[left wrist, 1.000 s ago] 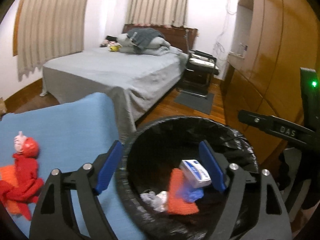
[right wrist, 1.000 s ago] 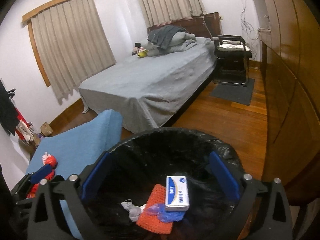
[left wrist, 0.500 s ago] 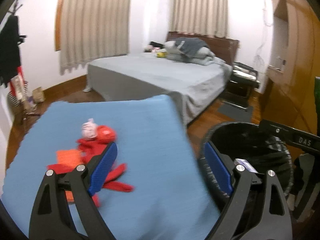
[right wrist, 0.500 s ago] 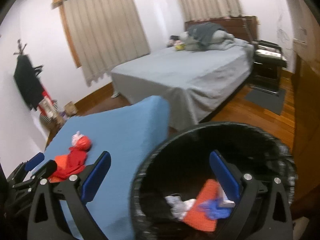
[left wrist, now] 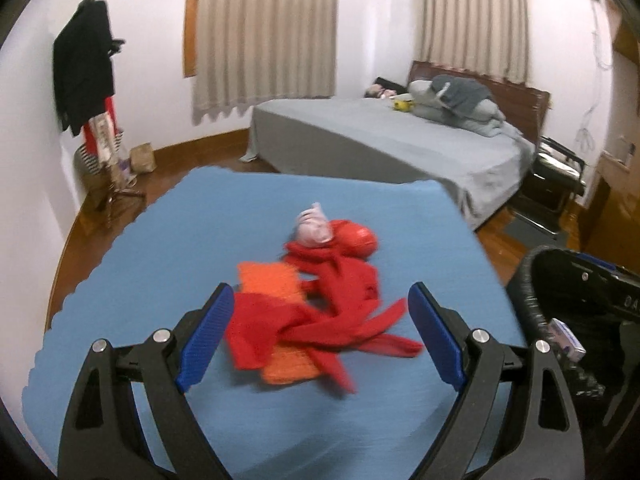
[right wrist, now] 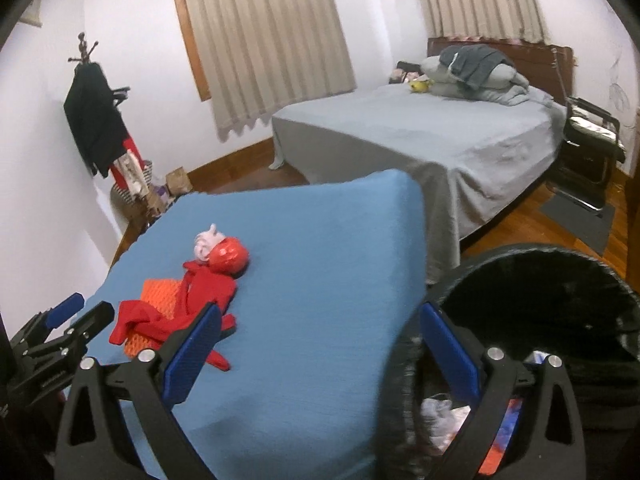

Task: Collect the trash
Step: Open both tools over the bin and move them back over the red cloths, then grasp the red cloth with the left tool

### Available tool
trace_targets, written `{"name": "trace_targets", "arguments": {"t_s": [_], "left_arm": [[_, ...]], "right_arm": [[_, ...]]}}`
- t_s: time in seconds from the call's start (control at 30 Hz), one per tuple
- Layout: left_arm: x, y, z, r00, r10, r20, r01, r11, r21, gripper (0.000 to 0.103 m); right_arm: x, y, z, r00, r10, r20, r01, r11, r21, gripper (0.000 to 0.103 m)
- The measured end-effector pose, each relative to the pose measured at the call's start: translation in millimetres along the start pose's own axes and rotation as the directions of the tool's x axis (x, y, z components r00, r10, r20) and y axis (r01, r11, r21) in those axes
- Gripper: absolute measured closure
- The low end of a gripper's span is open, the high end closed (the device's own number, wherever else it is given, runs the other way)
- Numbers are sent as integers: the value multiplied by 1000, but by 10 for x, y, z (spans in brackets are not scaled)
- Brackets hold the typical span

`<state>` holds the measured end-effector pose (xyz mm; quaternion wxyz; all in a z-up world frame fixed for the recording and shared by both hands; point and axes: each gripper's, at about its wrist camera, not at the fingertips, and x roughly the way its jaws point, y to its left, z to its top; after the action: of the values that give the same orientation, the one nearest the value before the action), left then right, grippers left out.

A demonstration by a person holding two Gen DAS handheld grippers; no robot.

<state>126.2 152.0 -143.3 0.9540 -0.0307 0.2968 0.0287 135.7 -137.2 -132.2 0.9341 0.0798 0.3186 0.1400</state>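
Well apart, both tongs (left wrist: 318,334) hover empty.

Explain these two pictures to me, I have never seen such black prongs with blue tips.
Each picture comes from a camera on a hand-held gripper that a person carries, looking along its two fingers. The left hand-held gripper is open and empty, aimed at a pile of red cloth and an orange cloth on the blue mat. The right hand-held gripper is open and empty too, over the mat's edge beside the black trash bin, which already holds scraps.
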Motion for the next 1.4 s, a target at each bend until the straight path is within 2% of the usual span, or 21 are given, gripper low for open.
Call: {"name": "trace_targets", "arguments": {"t_s": [0.23, 0.57, 0.63, 0.7, 0.73, 0.77, 0.8, 0.83, 0.9, 1.0, 1.4], "left_arm": [[227, 303, -95, 998, 34, -45, -36, 998, -43, 19], [561, 412, -149, 994, 39, -101, -48, 995, -88, 19], [620, 444, -160, 993, 31, -113, -42, 994, -98, 25], [677, 457, -181, 991, 20, -134, -34, 994, -105, 40], [698, 471, -195, 990, 10, -144, -27, 993, -116, 44], [710, 487, -207, 988, 0, -153, -20, 992, -128, 56], [726, 491, -213, 987, -9, -158, -13, 991, -136, 63], [716, 497, -220, 987, -16, -158, -7, 990, -143, 64], [679, 490, -222, 989, -17, -147, -3, 990, -138, 77], [627, 475, -218, 990, -29, -138, 10, 990, -138, 87], [169, 561, -57, 999, -39, -37, 33, 987, -155, 90]], "right_arm": [[321, 251, -79, 999, 13, -49, -14, 1000, -25, 6], [621, 394, -146, 995, 10, -103, -16, 998, -53, 6], [654, 394, -159, 994, 8, -111, -14, 998, -54, 6], [682, 397, -177, 993, 6, -119, -13, 998, -54, 6], [693, 398, -183, 992, 6, -123, -13, 998, -55, 6], [700, 402, -192, 992, 5, -126, -12, 998, -55, 6], [709, 406, -201, 992, 5, -128, -12, 998, -56, 6], [714, 407, -206, 991, 3, -130, -10, 998, -57, 6], [729, 402, -212, 991, 2, -134, -9, 998, -57, 6], [734, 393, -211, 991, 3, -135, -10, 999, -52, 6], [690, 460, -167, 993, 16, -114, -24, 998, -66, 6]]}}
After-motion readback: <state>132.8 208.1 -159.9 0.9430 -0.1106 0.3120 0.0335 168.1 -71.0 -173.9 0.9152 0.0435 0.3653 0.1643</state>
